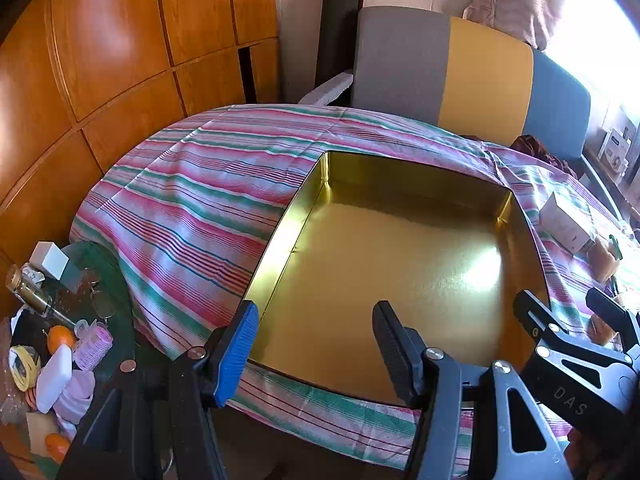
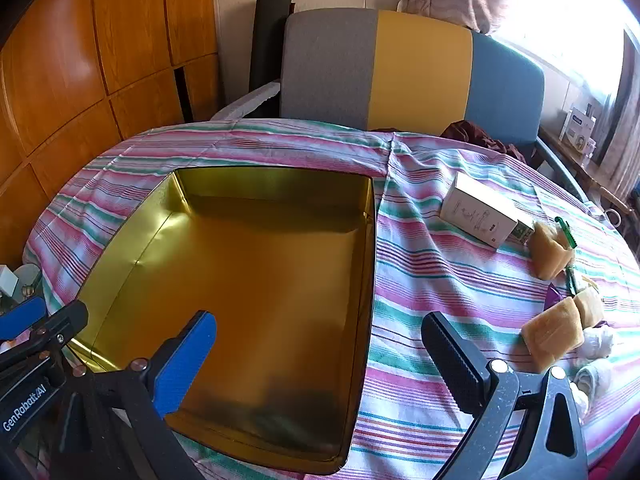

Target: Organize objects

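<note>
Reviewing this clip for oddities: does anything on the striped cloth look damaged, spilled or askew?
Only a small dent in the gold tin's left wall. Nothing spilled; the tin is empty.

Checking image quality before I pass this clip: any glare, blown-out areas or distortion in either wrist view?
Left wrist view: the window at top right is blown out, and a glare patch sits on the gold tin floor. Right wrist view: window overexposed too, washing out the curtain; tin floor evenly lit. Both: strong fisheye bending of the wooden wardrobe.
</note>
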`<state>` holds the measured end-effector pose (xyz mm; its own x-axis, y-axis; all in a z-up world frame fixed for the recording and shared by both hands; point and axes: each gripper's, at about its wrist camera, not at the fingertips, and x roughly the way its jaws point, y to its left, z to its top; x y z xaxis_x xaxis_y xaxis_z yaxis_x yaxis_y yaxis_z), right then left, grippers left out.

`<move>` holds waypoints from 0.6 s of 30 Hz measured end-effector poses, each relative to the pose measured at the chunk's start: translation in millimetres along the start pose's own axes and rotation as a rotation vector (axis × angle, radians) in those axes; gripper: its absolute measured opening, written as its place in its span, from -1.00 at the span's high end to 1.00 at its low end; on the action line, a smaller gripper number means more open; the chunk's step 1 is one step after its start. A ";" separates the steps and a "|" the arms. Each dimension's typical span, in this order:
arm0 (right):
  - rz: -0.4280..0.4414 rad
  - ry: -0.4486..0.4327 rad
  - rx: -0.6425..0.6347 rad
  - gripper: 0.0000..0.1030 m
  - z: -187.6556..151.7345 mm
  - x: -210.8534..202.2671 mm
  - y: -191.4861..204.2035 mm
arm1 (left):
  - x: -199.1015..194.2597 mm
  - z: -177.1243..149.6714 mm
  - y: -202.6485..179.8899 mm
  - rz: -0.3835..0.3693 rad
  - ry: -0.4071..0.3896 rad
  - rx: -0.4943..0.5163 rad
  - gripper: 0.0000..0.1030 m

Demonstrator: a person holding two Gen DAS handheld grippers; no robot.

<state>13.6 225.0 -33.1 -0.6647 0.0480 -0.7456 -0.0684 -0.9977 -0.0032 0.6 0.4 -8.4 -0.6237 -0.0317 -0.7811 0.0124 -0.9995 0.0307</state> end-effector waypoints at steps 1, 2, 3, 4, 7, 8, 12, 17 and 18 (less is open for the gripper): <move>0.002 0.005 -0.001 -1.00 -0.2 0.8 0.2 | 0.2 -0.1 -0.1 0.002 0.002 -0.001 -0.17; 0.003 0.010 0.000 -1.00 -0.6 2.2 -0.1 | 0.4 -0.5 0.4 0.000 0.003 -0.003 -0.17; 0.003 0.012 0.003 -1.00 -1.1 2.8 -0.4 | 0.4 -0.5 0.3 -0.002 0.004 -0.003 -0.17; 0.005 0.015 0.008 -1.00 -1.7 3.5 -1.0 | 0.3 -0.6 0.7 -0.001 0.005 -0.004 -0.17; 0.006 0.018 0.013 -1.00 -1.4 3.9 -3.1 | -0.7 -0.4 0.9 -0.001 0.001 -0.004 -0.17; 0.005 0.016 0.013 -1.00 -1.5 3.6 -3.1 | -0.6 -0.4 0.3 0.001 0.001 -0.002 -0.17; -0.001 0.017 0.009 -1.00 -1.8 2.9 -2.4 | -0.7 -1.4 -3.2 -0.002 0.007 0.006 -0.17; -0.015 0.015 0.012 -1.00 -1.9 2.3 -2.1 | -1.0 -1.0 -4.5 -0.002 0.007 0.007 -0.17; -0.019 0.013 0.013 -1.00 -1.7 1.8 -2.4 | -1.2 -0.8 -4.2 -0.004 0.006 0.006 -0.17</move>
<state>13.8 227.4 -35.6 -0.6532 0.0658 -0.7543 -0.0908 -0.9958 -0.0083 1.9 4.7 -8.1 -0.6192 -0.0281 -0.7847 0.0055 -0.9995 0.0314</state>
